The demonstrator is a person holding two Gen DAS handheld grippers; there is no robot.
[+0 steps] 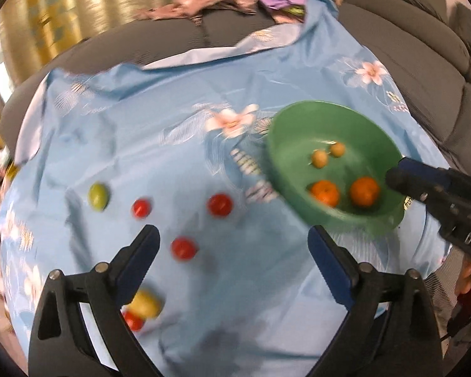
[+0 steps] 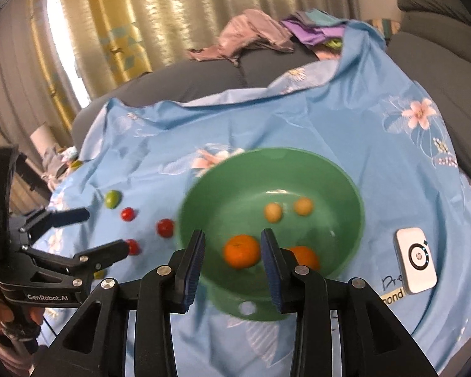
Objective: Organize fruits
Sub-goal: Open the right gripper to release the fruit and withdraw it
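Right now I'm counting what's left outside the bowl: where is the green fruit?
The green fruit lies on the blue cloth, leftmost of the loose pieces in both views, beside a small red fruit, well left of the green bowl.

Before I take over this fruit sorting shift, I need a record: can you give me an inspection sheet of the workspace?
Surface: blue floral cloth spread over a grey sofa.
Job's things: green bowl holds two oranges and two small tan fruits; red cherry tomatoes and a green fruit lie loose on the cloth.
Clutter: white device beside the bowl; crumpled clothes behind.
Grippers: left hand-held gripper open, empty; right hand-held gripper open above the bowl's near rim.
Cables: nothing seen.
Surroundings: yellow curtains.
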